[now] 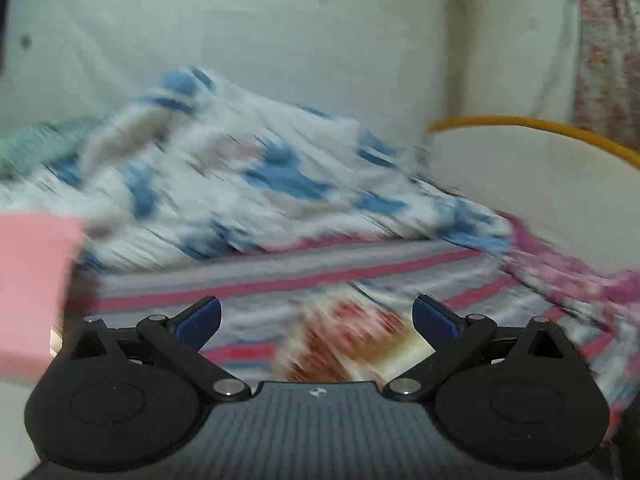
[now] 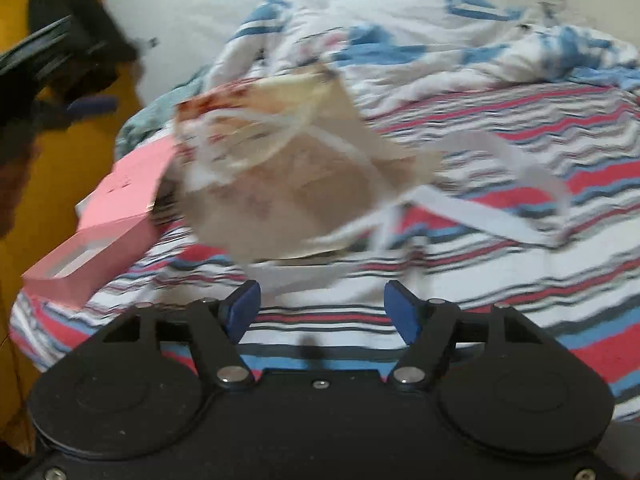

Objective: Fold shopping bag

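Right wrist view has the shopping bag [image 2: 288,168] lying crumpled on the striped bedsheet [image 2: 520,280], a bit ahead of the right gripper [image 2: 322,308], with its white handles [image 2: 500,184] flopped out to the right. A pink box [image 2: 108,216] sits just beside it on the left, maybe touching, too blurry to call. Both grippers are spread wide with nothing between the fingers; the left gripper [image 1: 316,320] hovers over a blurred reddish-tan patch that's probably the same bag. Rumpled blue-and-white blanket [image 2: 440,40] piled behind.

My guess on handling: it looks like thin, soft fabric, super light, so it'll sag and slide rather than hold a crease. I'd pinch 2 corners of the top edge near the handles, 1 per gripper, and pull it flat first. Loose handles could snag or get folded in crooked.
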Demonstrator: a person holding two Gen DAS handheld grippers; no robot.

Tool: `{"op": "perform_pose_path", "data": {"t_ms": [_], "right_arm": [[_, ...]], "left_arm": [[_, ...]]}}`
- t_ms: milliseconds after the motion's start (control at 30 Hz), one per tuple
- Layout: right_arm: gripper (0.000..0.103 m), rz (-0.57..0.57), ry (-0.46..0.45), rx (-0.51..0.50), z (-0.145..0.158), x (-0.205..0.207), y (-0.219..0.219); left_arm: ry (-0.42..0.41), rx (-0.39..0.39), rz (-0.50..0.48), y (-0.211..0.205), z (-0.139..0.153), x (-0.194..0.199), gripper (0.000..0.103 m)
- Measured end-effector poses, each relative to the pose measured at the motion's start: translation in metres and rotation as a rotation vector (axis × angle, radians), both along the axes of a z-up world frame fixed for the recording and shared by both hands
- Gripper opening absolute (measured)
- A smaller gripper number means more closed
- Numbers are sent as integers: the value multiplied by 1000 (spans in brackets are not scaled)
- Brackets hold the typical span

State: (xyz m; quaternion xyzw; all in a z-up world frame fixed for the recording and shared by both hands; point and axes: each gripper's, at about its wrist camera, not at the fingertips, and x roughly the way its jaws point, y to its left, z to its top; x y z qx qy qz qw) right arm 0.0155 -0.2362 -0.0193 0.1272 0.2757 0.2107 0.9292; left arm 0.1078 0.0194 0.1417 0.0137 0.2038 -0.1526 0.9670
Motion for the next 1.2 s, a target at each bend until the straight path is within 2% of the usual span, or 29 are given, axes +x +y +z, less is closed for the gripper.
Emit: {"op": "perform_pose_path", "data": {"t_ms": [200,267,300,333,467,633,667,800,867,967,1033,1100,1200], "right_arm": [[72,209,46,91,2,6,43],[76,230,46,97,1,15,56],[76,223,48,92,-1,20,60],[76,212,57,86,-3,26,64],[77,149,108,86,-11,39,56],[77,53,125,168,-16,38,27],[77,10,107,144,-15,36,25],[77,-258,-50,-89,-5,26,17],[77,-340,-71,-108,-1,26,4],[77,-414,-84,-111,6,20,-18],[77,-430,-97,-95,11,12,-28],[77,-408,-103,-40,15,4,-33],[77,-306,-108,18,24,-1,-23]], "left_arm": [[-36,224,25,-46,-20,81,103],[-35,295,37,-60,-29,106,103],[-3,316,42,-63,-38,113,103],[33,319,33,-63,-45,114,103],[127,272,-11,-48,-60,76,103],[244,212,-66,-29,-79,29,103],[268,200,-77,-25,-83,20,103],[356,156,-104,-6,-89,-15,103],[399,122,-133,-8,-95,-29,103],[364,77,-177,-9,-83,-47,103],[298,56,-171,-5,-65,-52,103],[197,52,-126,2,-42,-45,103],[53,30,-13,12,-12,-11,103]]}}
